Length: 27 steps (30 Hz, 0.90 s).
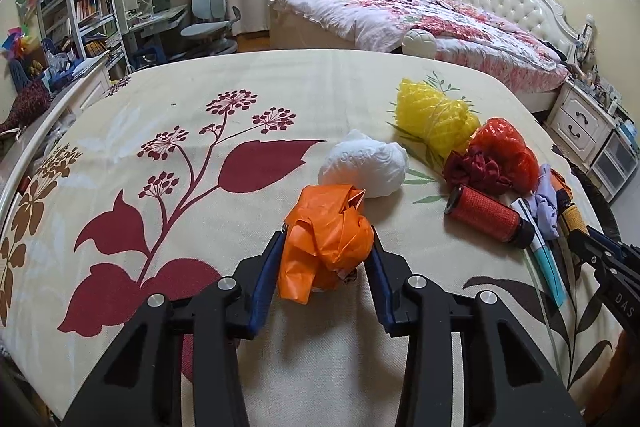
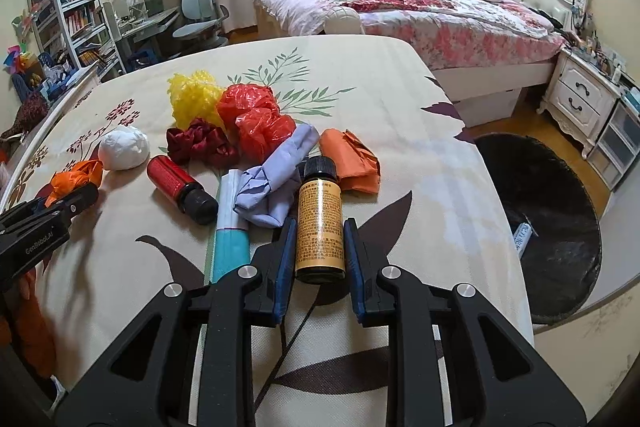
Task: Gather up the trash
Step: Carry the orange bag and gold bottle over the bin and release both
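Collection barely begun: left gripper pinches an orange bag, right gripper a bottle; the pile remains on the tabletop.

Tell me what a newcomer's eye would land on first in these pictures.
First, the left tongs closed around a crumpled orange bag on the flowered tablecloth, and the right tongs clamped on a small yellow-labelled bottle. Behind them lies a bright litter pile: yellow plastic, red plastic and a white wad.

Left tool, right tool: black frames, blue pads, silver screws, white lettering.
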{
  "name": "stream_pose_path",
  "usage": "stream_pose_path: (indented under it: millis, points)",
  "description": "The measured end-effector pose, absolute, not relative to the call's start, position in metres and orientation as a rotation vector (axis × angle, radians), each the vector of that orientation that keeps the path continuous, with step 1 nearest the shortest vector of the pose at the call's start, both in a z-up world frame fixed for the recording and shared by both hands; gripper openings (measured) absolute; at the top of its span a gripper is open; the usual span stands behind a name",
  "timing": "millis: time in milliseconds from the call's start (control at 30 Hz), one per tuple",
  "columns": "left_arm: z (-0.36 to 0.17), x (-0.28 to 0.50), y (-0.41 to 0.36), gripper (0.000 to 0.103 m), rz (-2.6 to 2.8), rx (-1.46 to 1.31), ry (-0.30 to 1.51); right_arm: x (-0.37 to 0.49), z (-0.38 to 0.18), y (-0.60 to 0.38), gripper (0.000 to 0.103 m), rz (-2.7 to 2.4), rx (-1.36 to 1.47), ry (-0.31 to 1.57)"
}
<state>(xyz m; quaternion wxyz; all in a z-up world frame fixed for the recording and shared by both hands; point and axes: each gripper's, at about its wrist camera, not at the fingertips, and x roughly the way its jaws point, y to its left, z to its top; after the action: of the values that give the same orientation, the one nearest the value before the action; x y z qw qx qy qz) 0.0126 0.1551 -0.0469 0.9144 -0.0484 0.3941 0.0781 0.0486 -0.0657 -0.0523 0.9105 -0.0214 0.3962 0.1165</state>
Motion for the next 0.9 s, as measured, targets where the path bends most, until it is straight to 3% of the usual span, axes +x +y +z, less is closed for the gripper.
stream_pose_path:
  millis: [400,900]
  points:
    - [-0.016,-0.002,0.121,0.041,0.094,-0.093,0.735,0.036,-0.026,-0.095,0.023,0.193,-0.005,0.744]
    - [0.002,0.046,-0.002,0.041,-0.133,-0.012,0.678,0.048,-0.011,-0.192,0.023,-0.035,0.036,0.67]
